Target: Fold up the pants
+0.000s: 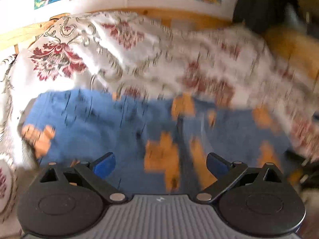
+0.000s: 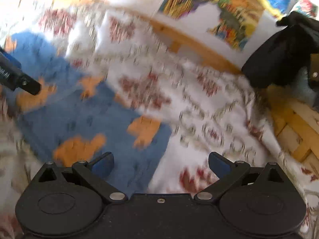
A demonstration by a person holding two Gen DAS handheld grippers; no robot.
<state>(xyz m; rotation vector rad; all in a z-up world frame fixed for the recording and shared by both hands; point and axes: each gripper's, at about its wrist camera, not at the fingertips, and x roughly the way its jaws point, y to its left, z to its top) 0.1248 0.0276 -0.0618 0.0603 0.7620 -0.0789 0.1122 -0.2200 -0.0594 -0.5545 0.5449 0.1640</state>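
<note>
Blue pants [image 1: 103,123] with orange figures lie flat on the floral cloth [image 1: 139,45] — both views blurred. Left tongs [image 1: 161,164] and right tongs [image 2: 161,164] spread wide, empty, above them.

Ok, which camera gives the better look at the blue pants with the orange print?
The left wrist view: the blue pants spread across its middle, ahead of the open left claw, edges visible against the floral cloth. The right wrist view shows them off to the left, more blurred, partly hidden behind the right claw.
</note>
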